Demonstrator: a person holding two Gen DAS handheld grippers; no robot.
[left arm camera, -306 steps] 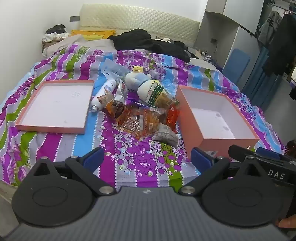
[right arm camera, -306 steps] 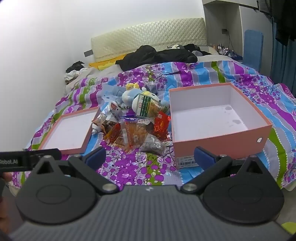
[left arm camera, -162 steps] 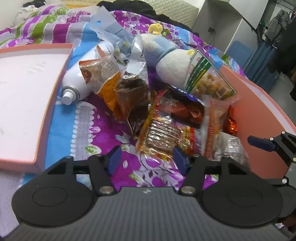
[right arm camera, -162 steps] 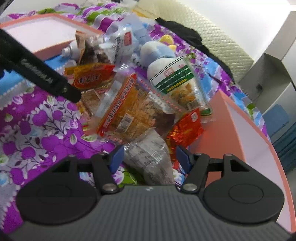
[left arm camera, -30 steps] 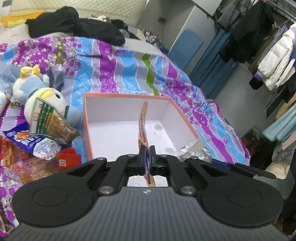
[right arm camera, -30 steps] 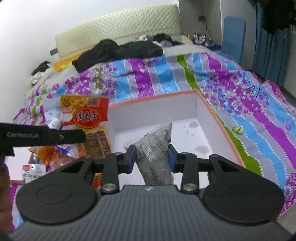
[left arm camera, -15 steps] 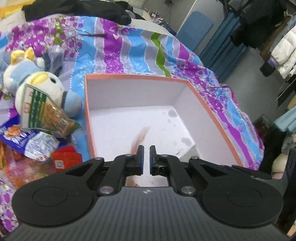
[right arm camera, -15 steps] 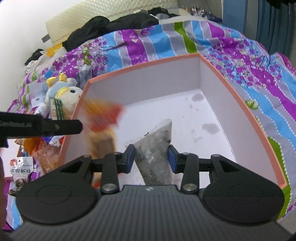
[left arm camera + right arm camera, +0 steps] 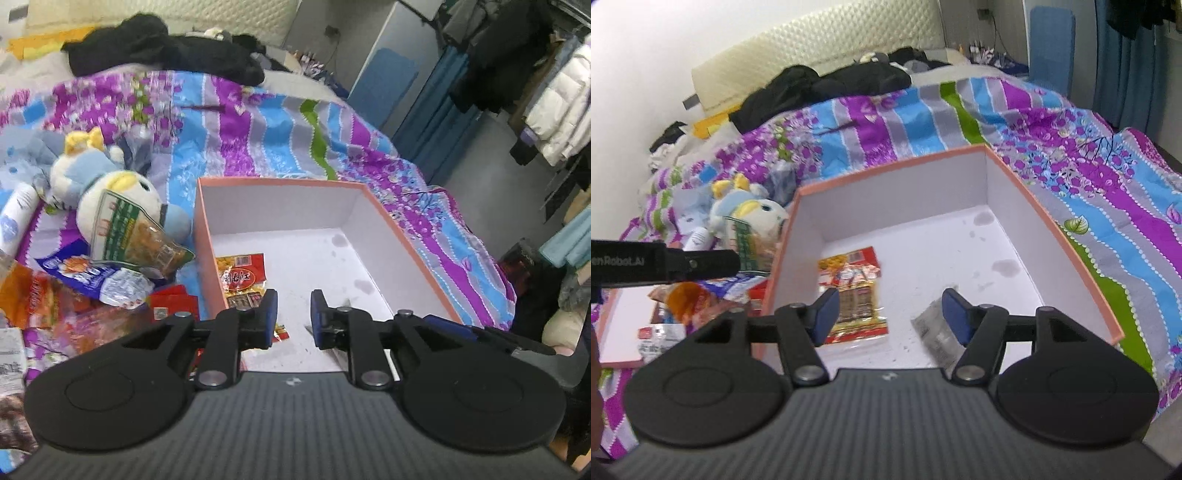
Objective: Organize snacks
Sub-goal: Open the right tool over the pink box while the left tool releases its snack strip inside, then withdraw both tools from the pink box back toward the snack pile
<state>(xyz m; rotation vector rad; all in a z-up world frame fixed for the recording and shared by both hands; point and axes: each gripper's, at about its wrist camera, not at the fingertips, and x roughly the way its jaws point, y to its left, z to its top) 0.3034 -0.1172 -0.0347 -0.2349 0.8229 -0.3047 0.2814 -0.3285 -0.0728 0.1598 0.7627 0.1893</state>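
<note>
An orange box (image 9: 380,218) with a white inside stands on the striped bedspread; it also shows in the right wrist view (image 9: 1052,236). A red and yellow snack packet (image 9: 242,278) lies flat on the box floor at its left side, also in the right wrist view (image 9: 855,291). A grey clear snack bag (image 9: 932,328) lies on the box floor at the near right. My left gripper (image 9: 293,314) is open and empty above the box's near edge. My right gripper (image 9: 890,314) is wide open and empty above the box, the grey bag just beside its right finger.
Left of the box lies a pile of snacks: a green and white bag (image 9: 125,232), a blue and white packet (image 9: 92,277) and orange packets (image 9: 33,299). A plush toy (image 9: 110,181) and a white bottle (image 9: 14,221) lie behind. The box lid (image 9: 624,325) lies far left.
The left gripper opened and the red and yellow packet dropped flat into the box. The right gripper opened wide and let the grey bag fall onto the box floor.
</note>
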